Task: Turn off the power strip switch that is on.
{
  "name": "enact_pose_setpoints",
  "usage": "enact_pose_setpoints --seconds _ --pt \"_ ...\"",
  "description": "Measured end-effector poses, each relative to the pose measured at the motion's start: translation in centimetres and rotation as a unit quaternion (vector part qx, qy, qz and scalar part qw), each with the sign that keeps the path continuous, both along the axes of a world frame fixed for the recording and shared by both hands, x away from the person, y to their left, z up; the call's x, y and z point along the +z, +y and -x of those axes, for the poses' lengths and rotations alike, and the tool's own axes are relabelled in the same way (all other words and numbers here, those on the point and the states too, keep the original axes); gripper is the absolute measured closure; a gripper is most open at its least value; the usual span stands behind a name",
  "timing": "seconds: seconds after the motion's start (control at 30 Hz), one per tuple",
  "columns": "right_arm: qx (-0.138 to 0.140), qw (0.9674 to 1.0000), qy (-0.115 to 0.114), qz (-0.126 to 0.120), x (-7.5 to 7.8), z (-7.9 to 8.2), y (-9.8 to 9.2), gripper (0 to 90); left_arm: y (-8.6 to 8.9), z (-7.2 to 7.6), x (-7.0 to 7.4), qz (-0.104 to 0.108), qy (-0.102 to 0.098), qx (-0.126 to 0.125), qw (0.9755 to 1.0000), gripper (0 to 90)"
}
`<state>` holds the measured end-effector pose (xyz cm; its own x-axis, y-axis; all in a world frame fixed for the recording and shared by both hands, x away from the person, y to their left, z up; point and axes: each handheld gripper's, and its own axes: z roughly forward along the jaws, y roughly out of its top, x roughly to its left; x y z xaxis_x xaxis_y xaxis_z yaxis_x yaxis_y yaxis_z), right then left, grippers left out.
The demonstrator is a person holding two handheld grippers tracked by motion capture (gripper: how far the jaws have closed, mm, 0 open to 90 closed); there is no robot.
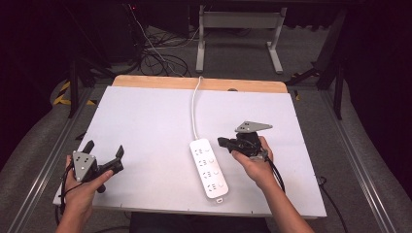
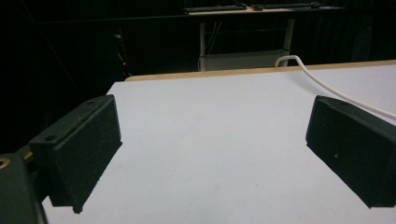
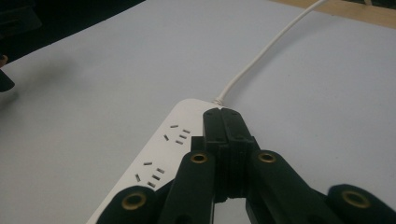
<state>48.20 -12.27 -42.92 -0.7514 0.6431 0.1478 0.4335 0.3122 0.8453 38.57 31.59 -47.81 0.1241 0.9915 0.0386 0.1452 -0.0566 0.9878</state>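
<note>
Right gripper (image 3: 223,122) poised over the power strip (image 1: 209,167), fingers pressed together on nothing.
Your left gripper (image 1: 103,156) rests wide apart, away on bare tabletop (image 1: 145,126). The strip lies just under your right fingertips; likely press straight down.

No text, label, brand or number can be read anywhere, not even on the power strip (image 1: 209,168).
</note>
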Motion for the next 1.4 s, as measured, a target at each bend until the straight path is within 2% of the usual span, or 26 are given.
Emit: enact_pose_setpoints --seconds 0.13,0.4,0.57,0.7,0.8,0.93,1.03,1.13,1.27,1.4 --pt "0.007 1.0000 0.000 0.006 -0.3 -0.3 0.7 90.0 0.1 0.4 -0.1 -0.005 0.002 -0.003 1.0000 3.7" --pt "0.026 0.9991 0.002 0.035 -2.0 -0.9 2.8 90.0 0.3 1.1 -0.2 -0.014 0.003 -0.008 0.9999 3.7" --pt "0.021 0.9991 0.004 0.037 -2.9 -1.3 3.5 90.0 0.4 1.2 -0.2 -0.011 0.002 -0.006 0.9999 3.7" --pt "0.017 0.9988 0.001 0.046 -3.5 -1.5 3.7 90.0 0.5 1.3 -0.1 -0.007 -0.001 -0.007 1.0000 3.7" --pt "0.018 0.9991 0.000 0.038 -3.6 -1.5 3.6 90.0 0.5 1.3 -0.1 -0.006 -0.001 -0.006 1.0000 3.7" --pt "0.019 0.9990 0.001 0.041 -3.7 -1.5 3.8 90.0 0.5 1.3 -0.1 -0.006 -0.001 -0.007 1.0000 3.7" --pt "0.017 0.9985 0.000 0.053 -4.0 -1.5 3.9 90.0 0.5 1.4 -0.1 -0.006 -0.001 -0.008 1.0000 3.7" --pt "0.017 0.9986 -0.002 0.050 -4.1 -1.5 3.9 90.0 0.5 1.4 -0.1 -0.006 -0.002 -0.008 1.0000 3.7" --pt "0.019 0.9979 -0.010 0.060 -4.3 -1.4 4.1 90.0 0.6 1.4 -0.1 -0.007 -0.001 -0.005 1.0000 3.7" --pt "0.012 0.9986 -0.005 0.052 -4.4 -1.4 4.1 90.0 0.6 1.5 -0.1 -0.006 -0.002 -0.005 1.0000 3.7"
